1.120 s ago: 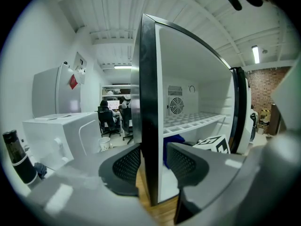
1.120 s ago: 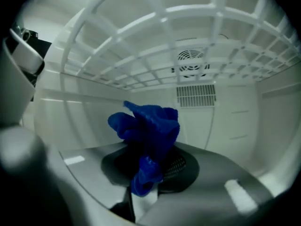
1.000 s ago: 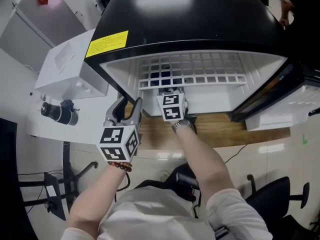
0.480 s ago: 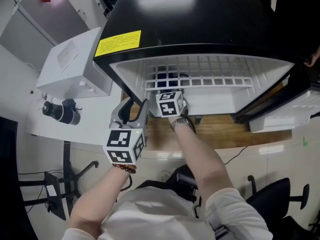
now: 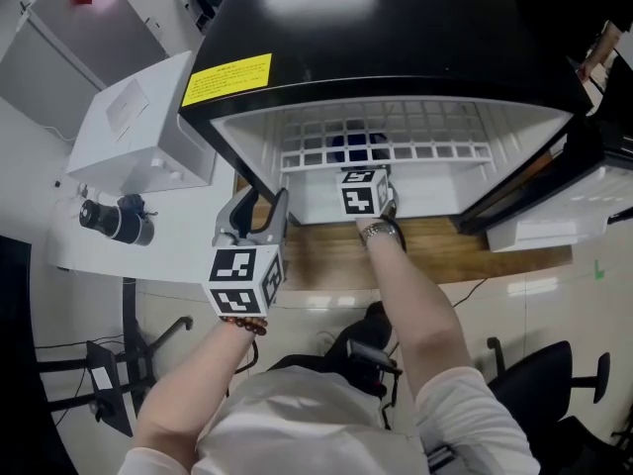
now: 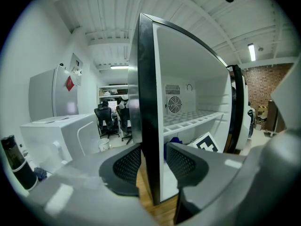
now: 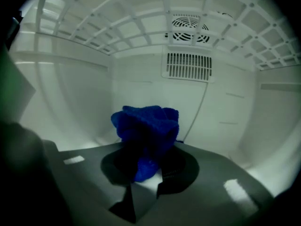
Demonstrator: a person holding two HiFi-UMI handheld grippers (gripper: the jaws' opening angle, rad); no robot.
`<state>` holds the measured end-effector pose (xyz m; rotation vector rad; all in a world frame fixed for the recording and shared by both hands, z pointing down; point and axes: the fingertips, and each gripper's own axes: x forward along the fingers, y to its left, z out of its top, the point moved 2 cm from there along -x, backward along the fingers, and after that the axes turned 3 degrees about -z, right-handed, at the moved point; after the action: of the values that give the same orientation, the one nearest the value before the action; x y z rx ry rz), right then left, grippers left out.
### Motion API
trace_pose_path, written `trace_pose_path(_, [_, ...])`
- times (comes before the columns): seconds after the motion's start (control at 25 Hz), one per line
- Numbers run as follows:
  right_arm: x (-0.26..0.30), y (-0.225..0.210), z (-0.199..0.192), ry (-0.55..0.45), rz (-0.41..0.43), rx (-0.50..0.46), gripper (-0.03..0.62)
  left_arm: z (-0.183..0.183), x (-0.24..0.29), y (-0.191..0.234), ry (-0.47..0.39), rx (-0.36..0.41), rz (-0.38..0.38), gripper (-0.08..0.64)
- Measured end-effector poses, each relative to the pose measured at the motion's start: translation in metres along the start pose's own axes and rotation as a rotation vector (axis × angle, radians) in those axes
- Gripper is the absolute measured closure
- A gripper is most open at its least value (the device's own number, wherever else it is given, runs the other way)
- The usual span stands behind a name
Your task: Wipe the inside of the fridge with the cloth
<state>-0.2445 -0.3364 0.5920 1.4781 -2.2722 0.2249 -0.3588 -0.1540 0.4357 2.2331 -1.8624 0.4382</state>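
Free room ahead of right claw (image 7: 146, 167) up to back wall (image 7: 141, 93), and to either side. Wire shelf (image 7: 117, 25) close overhead. Fridge side wall (image 6: 146, 79) wedged inside gap of left claw (image 6: 149, 163).

— How does the fridge (image 5: 376, 28) look on top?
— Glossy black, with light glaring off it. Inside it is smooth white plastic.
— And the cloth (image 7: 148, 124)?
— Blue, fluffy terry pile. The board (image 5: 435, 250) beneath is grained wood, faintly shiny.
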Motion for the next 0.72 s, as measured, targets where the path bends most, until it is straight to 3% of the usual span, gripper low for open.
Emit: trace_pose_path(0.72, [-0.022,-0.125,-0.024,0.043,-0.135,0.010,0.505,0.000,0.006,0.000,0.071,-0.066,0.129,0.402])
